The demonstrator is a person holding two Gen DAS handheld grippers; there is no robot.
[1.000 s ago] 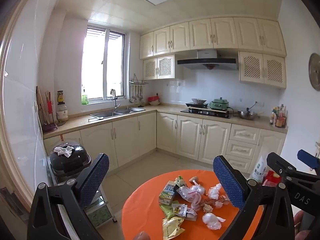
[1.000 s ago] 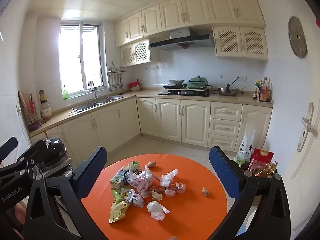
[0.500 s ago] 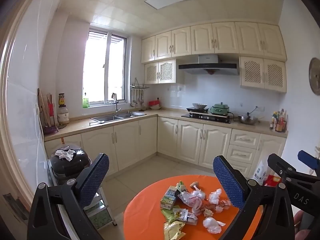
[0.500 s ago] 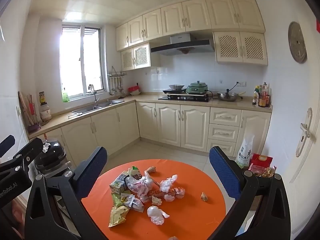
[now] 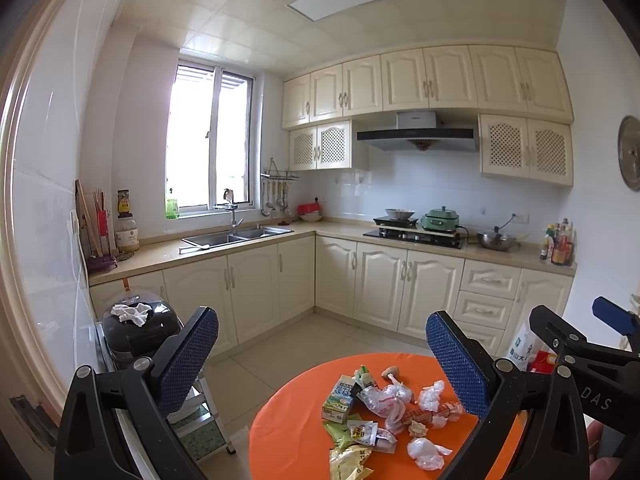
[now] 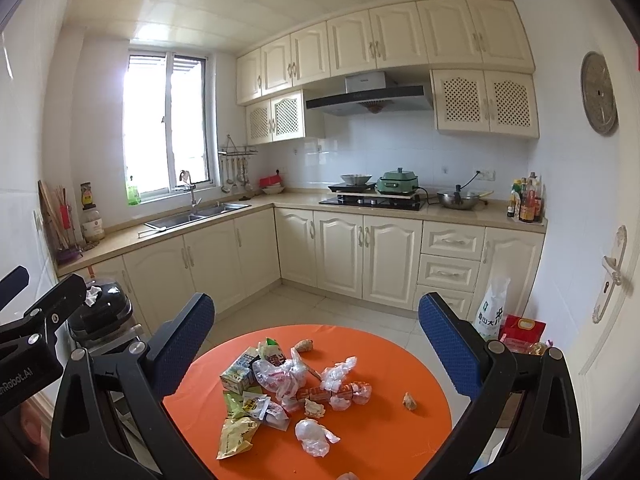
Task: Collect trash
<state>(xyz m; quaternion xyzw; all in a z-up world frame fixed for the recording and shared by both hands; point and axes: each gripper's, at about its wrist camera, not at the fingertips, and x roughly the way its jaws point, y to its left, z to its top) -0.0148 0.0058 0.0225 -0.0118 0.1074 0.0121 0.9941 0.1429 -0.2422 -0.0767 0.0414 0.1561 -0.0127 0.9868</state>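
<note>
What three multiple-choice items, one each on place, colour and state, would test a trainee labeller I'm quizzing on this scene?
1. Where does the trash lie?
A. on the table
B. in the sink
C. on the floor

2. What colour is the table?
A. white
B. orange
C. green

3. How are the right tongs?
A. shut on a wrapper
B. shut, holding nothing
C. open, holding nothing

Answers:
1 A: wrappers and bags are heaped on the round top.
2 B: the top is plain orange.
3 C: the blue pads stand wide apart with nothing between them.

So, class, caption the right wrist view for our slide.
Open right gripper above an orange table strewn with trash.
</note>
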